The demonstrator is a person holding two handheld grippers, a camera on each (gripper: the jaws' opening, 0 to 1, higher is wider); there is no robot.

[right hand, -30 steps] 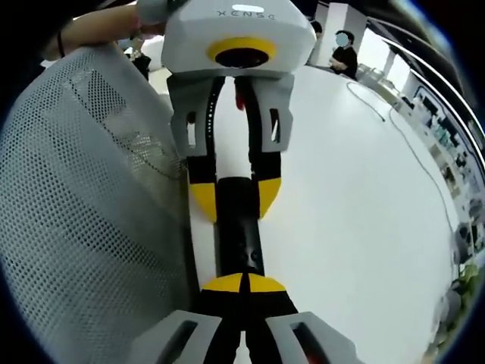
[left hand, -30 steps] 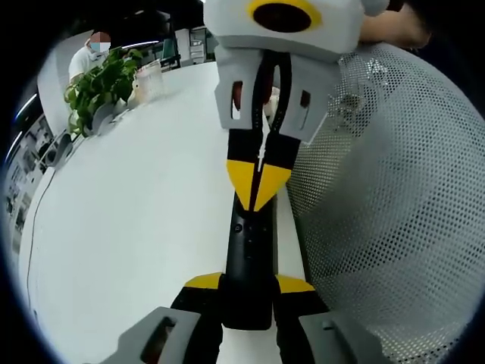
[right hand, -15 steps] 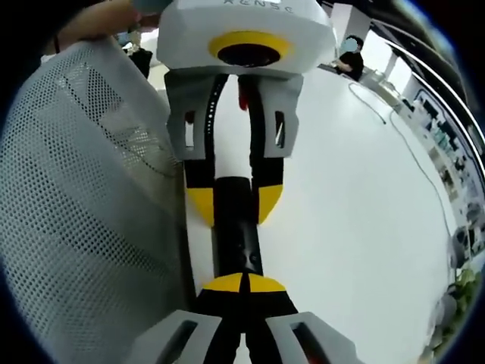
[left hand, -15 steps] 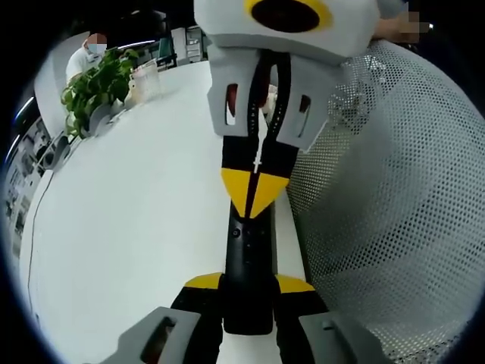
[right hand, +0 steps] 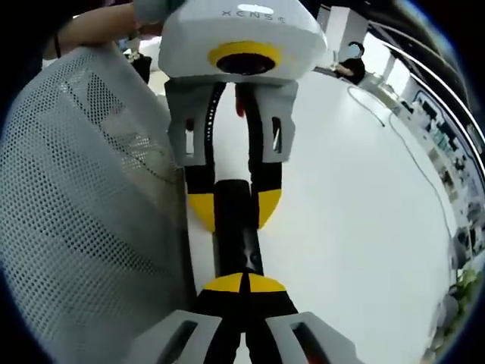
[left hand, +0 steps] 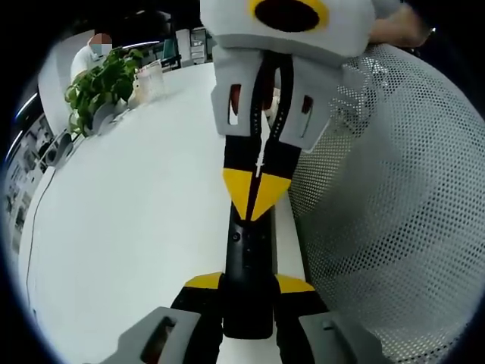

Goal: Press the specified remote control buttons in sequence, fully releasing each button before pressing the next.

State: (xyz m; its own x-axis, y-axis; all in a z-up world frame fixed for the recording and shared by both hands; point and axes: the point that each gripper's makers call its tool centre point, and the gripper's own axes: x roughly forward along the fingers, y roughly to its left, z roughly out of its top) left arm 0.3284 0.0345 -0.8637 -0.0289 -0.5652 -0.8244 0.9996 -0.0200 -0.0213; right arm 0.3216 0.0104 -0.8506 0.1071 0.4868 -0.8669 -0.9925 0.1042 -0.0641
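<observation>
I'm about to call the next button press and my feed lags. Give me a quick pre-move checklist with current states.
1. Remote held by left gripper: ok, fingers shut on its near end.
2. Right gripper shut for pressing: ok, tips together over the remote.
3. Last button fully released: cannot tell, contact hidden under the tips.
4. Remote in both views: ok.
5. Mesh chair clear of the remote: ok, beside it, not over it.
6. Which button is next: cannot tell, labels unreadable.
</observation>
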